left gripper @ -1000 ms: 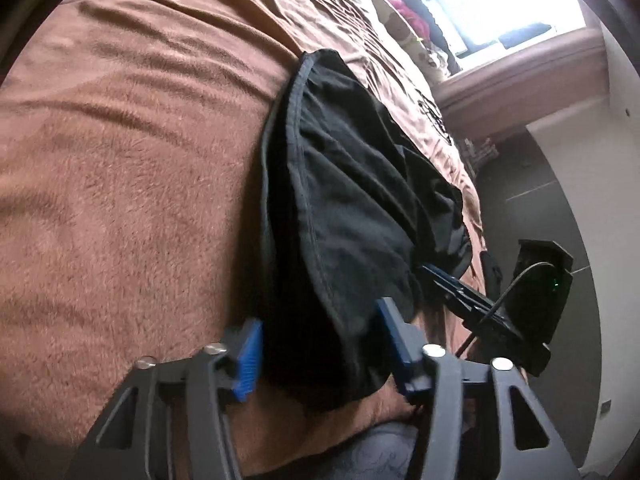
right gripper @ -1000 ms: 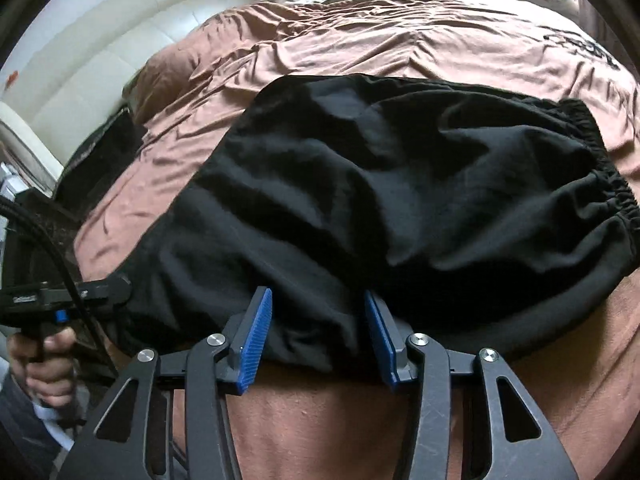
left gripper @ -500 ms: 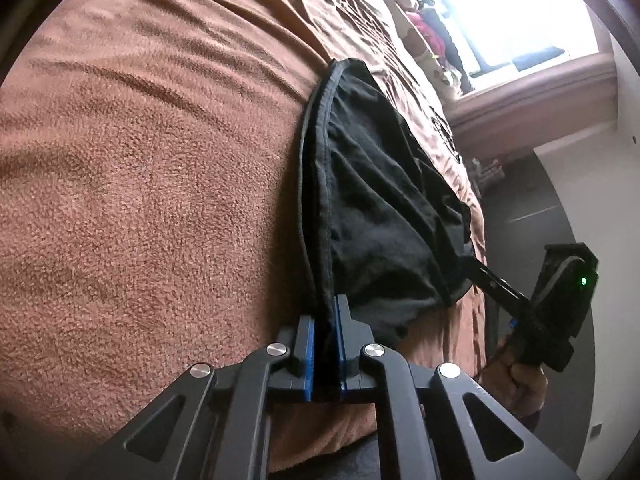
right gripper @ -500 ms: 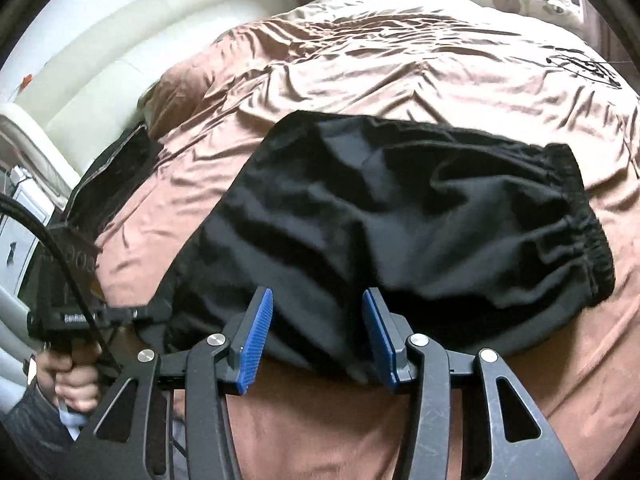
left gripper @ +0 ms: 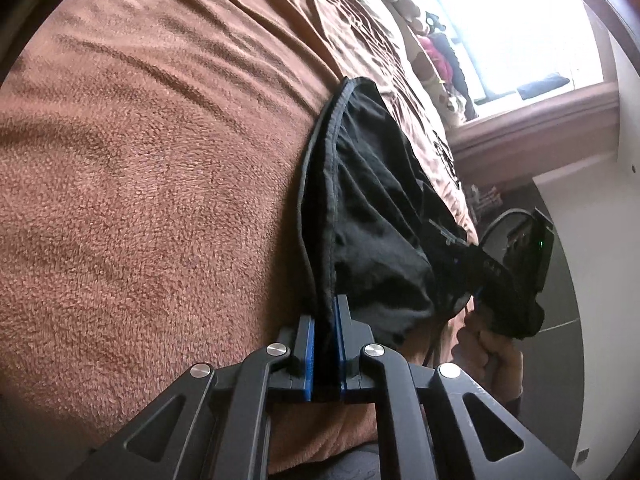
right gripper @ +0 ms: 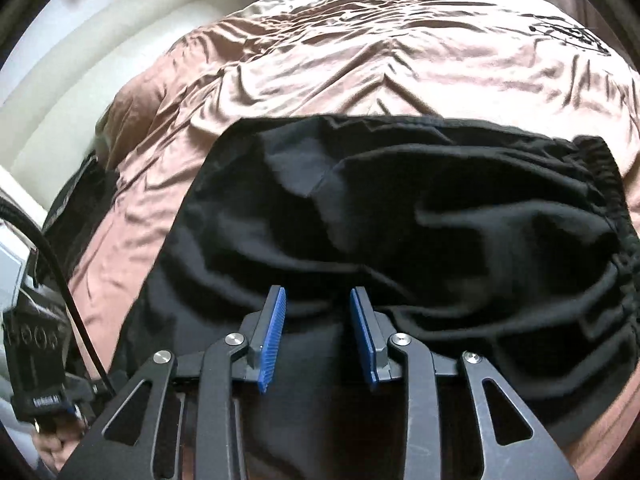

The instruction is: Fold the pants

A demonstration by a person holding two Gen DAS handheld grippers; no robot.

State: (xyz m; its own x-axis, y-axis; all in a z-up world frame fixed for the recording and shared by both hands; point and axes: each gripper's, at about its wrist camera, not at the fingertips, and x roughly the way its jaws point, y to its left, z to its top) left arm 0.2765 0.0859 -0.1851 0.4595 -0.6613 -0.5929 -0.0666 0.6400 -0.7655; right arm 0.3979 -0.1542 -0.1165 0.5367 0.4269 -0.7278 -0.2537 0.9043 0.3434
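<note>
The black pants (right gripper: pixel 400 216) lie folded on a brown bed cover, their elastic waistband (right gripper: pixel 608 184) at the right in the right wrist view. My left gripper (left gripper: pixel 325 320) is shut on the hem edge of the pants (left gripper: pixel 360 200) and holds it up off the bed. My right gripper (right gripper: pixel 318 312) is open, its blue pads (right gripper: pixel 272 332) straddling a ridge of the black cloth at the near edge. The right gripper also shows in the left wrist view (left gripper: pixel 508 264), pressed into the far side of the pants.
The brown fleece blanket (left gripper: pixel 140 180) covers the bed to the left. A white padded headboard (right gripper: pixel 80 92) stands at the far left. A bright window with a pink sill (left gripper: pixel 532 120) and stuffed toys lies beyond the bed. Grey floor (left gripper: pixel 560 360) is at the right.
My left gripper shut on the pants' hem edge and lifted it. My right gripper moved forward over the cloth and narrowed its opening.
</note>
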